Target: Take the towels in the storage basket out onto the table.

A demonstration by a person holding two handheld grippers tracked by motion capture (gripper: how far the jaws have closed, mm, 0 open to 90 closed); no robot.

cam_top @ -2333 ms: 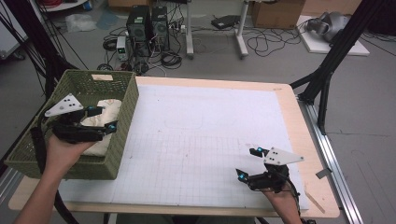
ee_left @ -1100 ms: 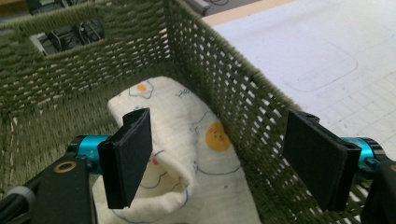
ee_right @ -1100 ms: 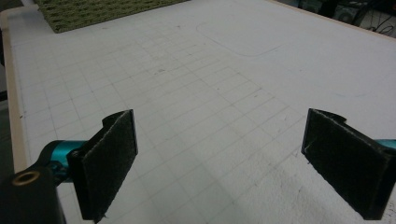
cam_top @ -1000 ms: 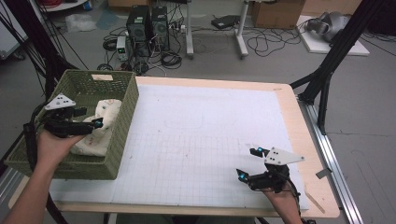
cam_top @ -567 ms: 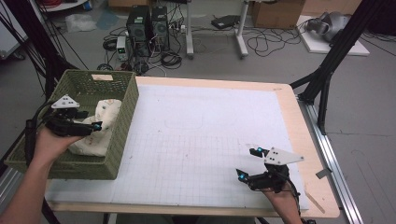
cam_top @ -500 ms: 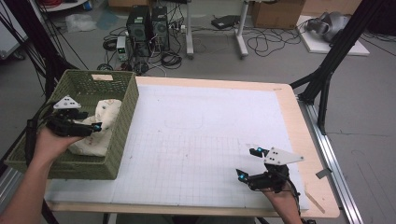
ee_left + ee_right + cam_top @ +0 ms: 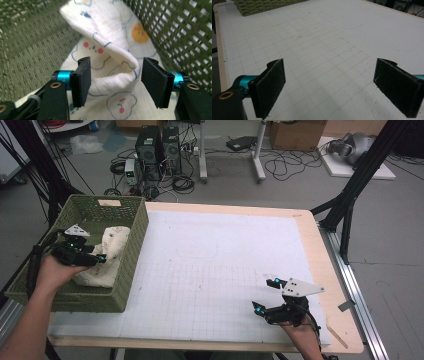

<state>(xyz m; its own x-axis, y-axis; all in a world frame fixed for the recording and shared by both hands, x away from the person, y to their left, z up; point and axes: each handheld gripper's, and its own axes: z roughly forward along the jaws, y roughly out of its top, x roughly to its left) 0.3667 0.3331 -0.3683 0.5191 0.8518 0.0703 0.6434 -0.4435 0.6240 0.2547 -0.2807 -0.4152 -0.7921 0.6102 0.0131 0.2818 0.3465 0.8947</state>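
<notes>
The work item is a white, soft cotton cloth printed with small cloud faces and yellow dots (image 7: 110, 62). It lies crumpled inside the olive-green woven plastic basket (image 7: 131, 265) at the left end of the white gridded worktop (image 7: 215, 270), bunched against the basket wall nearest the worktop centre.

Handling properties (judged from appearance):
- Light and limp; it has no stiffness and will drape and unfold when lifted.
- Not fragile and not slippery; the fabric should seat well against the foam pads.
- Loose corners may snag on the basket's open mesh (image 7: 180, 30).

Recommended grasp point: the raised fold or ridge that stands up along the middle of the cloth. A pinch across this ridge takes several layers at once and needs no contact with the basket floor.

Left gripper (image 7: 113, 78): jaws at a medium opening and just closing. The raised fold sits between the two black pads (image 7: 83, 80). The left pad appears to touch the fabric; a gap shows at the right pad, so the cloth is not yet clamped.

Right gripper (image 7: 337, 87): jaws spread wide, holding nothing, low over bare worktop near the front right edge, well apart from the basket.
</notes>
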